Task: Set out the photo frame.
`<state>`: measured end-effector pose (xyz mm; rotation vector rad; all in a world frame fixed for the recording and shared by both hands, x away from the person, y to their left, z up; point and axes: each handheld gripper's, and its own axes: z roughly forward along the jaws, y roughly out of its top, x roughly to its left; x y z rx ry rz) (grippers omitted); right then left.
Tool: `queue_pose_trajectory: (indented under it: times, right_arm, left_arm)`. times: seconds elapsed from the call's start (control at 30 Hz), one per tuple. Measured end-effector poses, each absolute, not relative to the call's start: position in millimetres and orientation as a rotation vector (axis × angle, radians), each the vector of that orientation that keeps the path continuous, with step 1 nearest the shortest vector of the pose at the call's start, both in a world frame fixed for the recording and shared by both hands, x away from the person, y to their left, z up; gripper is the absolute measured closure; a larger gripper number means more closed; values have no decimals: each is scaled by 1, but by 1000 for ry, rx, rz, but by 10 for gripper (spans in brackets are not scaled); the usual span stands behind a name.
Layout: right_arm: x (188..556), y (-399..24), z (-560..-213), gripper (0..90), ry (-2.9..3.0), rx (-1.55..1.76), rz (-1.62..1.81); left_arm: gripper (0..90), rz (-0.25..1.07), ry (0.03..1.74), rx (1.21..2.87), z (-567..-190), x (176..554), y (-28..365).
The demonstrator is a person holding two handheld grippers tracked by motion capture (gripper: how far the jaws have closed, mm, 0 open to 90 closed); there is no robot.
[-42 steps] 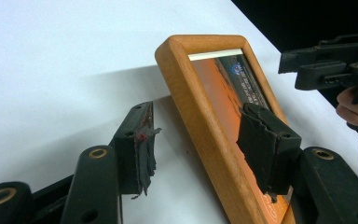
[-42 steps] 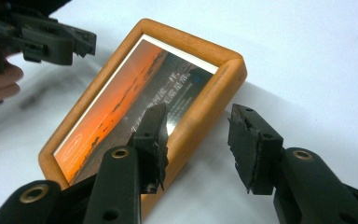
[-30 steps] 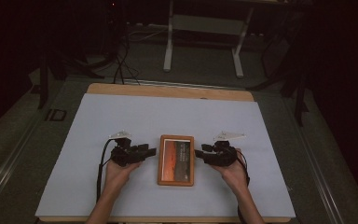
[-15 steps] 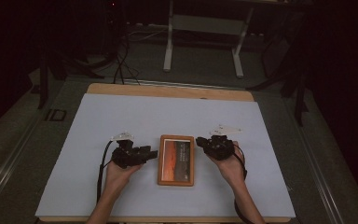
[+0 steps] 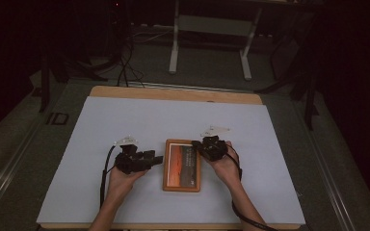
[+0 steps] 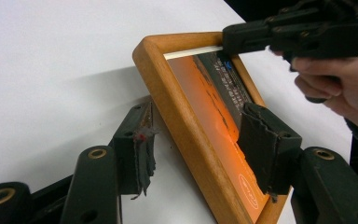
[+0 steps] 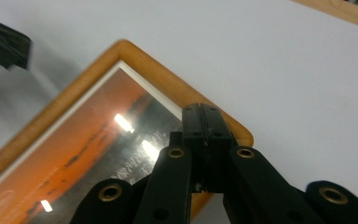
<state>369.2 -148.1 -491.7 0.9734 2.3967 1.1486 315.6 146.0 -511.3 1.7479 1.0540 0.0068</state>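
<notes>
One white table [image 5: 125, 125] carries everything here, and near its front edge, about midway across, a wooden picture frame [image 5: 182, 165] lies flat with an orange sunset print under glass. The left gripper [image 6: 193, 140] straddles the frame's left rail with its jaws partly apart; they have just been opening a little, and one pad rests on the glass while the other stands on the table just off the wood, so nothing is clamped. The right gripper [image 7: 204, 122] has its jaws pressed fully together with nothing between them, tips over the frame's far right corner. My worry is that closed tips pushing on that corner could skate the frame sideways, since the left gripper has no real hold, or could slide onto the glass and scratch it.
</notes>
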Motion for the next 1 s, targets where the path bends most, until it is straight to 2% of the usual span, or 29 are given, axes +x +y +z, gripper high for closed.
queue_pose_trajectory:
  times: [0.63,1.0]
  right_arm:
    - [376,-169,-503,900,2369,1075,1168]
    - [382,-178,-518,900,2377,1158,1126]
  left_arm:
    - [436,-3,1043,1736,-508,313,144]
    - [387,-35,1007,1750,-502,307,133]
